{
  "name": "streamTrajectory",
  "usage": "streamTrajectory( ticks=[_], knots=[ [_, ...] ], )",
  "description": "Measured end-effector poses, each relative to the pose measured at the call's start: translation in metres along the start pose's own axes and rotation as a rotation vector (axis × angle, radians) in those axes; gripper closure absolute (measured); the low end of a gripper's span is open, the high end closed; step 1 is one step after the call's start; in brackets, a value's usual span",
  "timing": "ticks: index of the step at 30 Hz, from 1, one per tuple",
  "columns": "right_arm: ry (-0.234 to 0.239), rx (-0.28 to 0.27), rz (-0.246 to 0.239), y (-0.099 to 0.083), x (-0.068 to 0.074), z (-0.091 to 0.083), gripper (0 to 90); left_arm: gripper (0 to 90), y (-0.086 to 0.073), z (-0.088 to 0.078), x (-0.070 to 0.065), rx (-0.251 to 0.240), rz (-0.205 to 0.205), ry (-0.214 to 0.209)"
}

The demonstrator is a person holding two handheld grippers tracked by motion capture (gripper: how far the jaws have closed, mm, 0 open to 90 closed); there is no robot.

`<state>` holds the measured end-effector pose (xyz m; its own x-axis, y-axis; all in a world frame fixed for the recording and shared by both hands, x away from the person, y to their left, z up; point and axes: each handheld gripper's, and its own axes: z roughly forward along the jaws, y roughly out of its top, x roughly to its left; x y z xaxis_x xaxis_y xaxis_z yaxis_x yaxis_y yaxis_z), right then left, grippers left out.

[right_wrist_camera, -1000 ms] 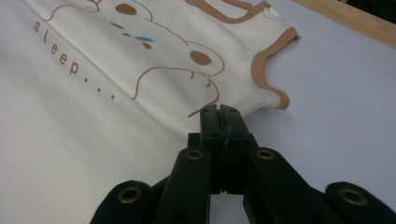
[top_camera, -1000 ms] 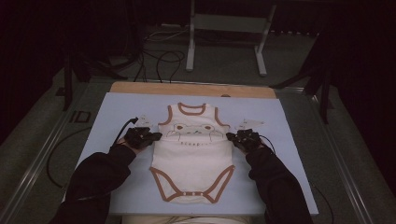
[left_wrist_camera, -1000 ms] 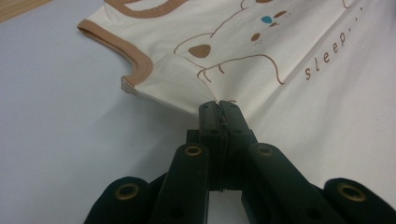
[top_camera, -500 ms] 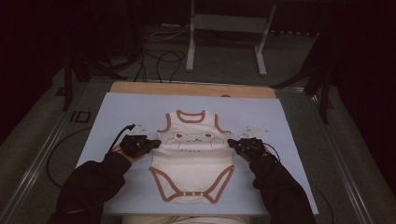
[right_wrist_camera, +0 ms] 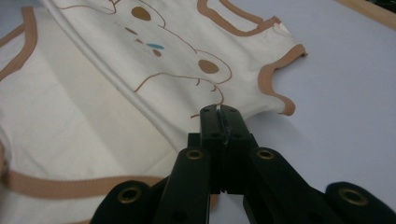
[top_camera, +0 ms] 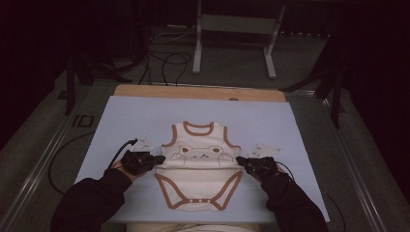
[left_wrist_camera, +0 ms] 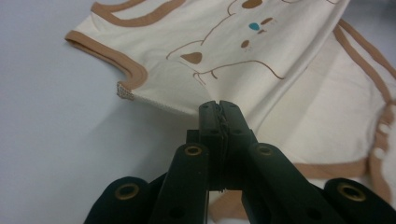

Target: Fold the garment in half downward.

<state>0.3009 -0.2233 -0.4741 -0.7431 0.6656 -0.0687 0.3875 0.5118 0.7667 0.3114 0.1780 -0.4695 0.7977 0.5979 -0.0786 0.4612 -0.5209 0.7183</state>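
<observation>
Both-handed, the left tool and right tool each pinch a folded side edge of the bodysuit.

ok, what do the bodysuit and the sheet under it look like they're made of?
Bodysuit: looks like soft matte knit, probably cotton; it folds limply, with stitched brown binding at the edges. Sheet: smooth, matte pale blue, flat and uncreased; paper, card or plastic, can't tell.

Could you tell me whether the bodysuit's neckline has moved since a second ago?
Yes. The bodysuit neckline has come toward the person, farther from the wooden strip.
</observation>
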Motion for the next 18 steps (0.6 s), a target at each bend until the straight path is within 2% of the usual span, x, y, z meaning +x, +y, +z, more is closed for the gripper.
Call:
streamTrajectory(
  ticks=[18],
  knots=[
    [0.049,0.054,0.018,-0.028,0.018,0.000,89.7,90.0,-0.025,0.000,-0.024,0.037,-0.012,-0.028]
  ],
)
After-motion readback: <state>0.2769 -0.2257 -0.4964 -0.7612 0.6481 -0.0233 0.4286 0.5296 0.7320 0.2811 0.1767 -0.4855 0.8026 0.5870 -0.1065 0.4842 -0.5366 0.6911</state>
